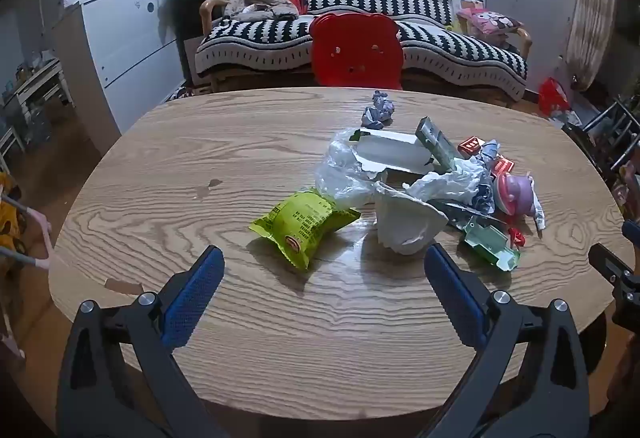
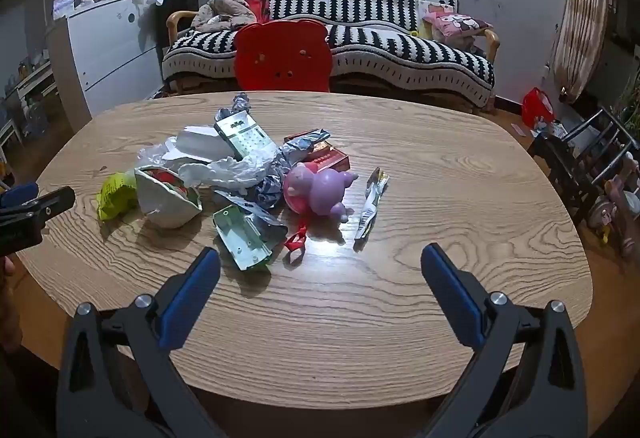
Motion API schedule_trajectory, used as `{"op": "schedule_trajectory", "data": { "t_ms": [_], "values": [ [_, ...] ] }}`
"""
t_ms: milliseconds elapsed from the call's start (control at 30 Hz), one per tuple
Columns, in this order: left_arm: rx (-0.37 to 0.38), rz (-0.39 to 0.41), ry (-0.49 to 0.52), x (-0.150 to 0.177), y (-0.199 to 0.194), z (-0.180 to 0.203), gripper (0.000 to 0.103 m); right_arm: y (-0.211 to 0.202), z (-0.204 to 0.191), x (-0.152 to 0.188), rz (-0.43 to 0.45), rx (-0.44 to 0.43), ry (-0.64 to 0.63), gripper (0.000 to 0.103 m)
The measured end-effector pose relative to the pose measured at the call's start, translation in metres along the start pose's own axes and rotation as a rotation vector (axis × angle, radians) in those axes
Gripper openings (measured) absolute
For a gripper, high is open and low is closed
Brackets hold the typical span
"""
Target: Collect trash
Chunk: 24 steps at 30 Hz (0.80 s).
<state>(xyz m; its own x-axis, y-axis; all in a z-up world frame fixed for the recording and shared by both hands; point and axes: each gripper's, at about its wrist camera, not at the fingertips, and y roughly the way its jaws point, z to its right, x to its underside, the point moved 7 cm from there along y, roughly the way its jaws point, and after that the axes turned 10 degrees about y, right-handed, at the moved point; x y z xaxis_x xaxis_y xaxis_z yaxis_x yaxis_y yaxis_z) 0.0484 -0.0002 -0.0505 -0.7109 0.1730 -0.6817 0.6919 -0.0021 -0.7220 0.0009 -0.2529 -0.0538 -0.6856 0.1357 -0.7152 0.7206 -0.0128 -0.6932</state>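
- The trash sits in one loose heap on the wooden bench (image 1: pixel 240 358), and nothing has been lifted from it yet.
- The left gripper (image 1: pixel 324 262) hangs released over the near edge, jaws spread wide with nothing between them.
- From it, the green snack packet (image 1: pixel 304 228) lies at about twelve o'clock, just ahead and nearest of all; its long axis runs from seven toward one o'clock.
- The torn white paper cup (image 1: pixel 408 226) sits at about one o'clock, just beside the packet.
- The right gripper (image 2: pixel 320 260) is equally released and empty, tilted down toward the bench.
- From it, the pale green carton (image 2: pixel 244 238) lies at eleven o'clock, close in, and the small red scrap (image 2: pixel 295 240) almost at twelve.
- The long foil wrapper (image 2: pixel 372 204) lies at one o'clock, apart from the heap, running nearly straight away from the gripper.
- The purple toy (image 2: pixel 320 194) sits behind the red scrap.
- I judge the left hand nearer the packet and the right nearer the carton.
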Motion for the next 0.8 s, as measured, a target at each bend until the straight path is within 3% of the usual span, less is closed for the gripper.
{"op": "schedule_trajectory", "data": {
  "t_ms": [800],
  "values": [
    [-0.007, 0.002, 0.002, 0.004, 0.0037, -0.0031, 0.098, 0.0017, -0.0009, -0.0015, 0.004, -0.007, 0.003, 0.097]
  ]
}}
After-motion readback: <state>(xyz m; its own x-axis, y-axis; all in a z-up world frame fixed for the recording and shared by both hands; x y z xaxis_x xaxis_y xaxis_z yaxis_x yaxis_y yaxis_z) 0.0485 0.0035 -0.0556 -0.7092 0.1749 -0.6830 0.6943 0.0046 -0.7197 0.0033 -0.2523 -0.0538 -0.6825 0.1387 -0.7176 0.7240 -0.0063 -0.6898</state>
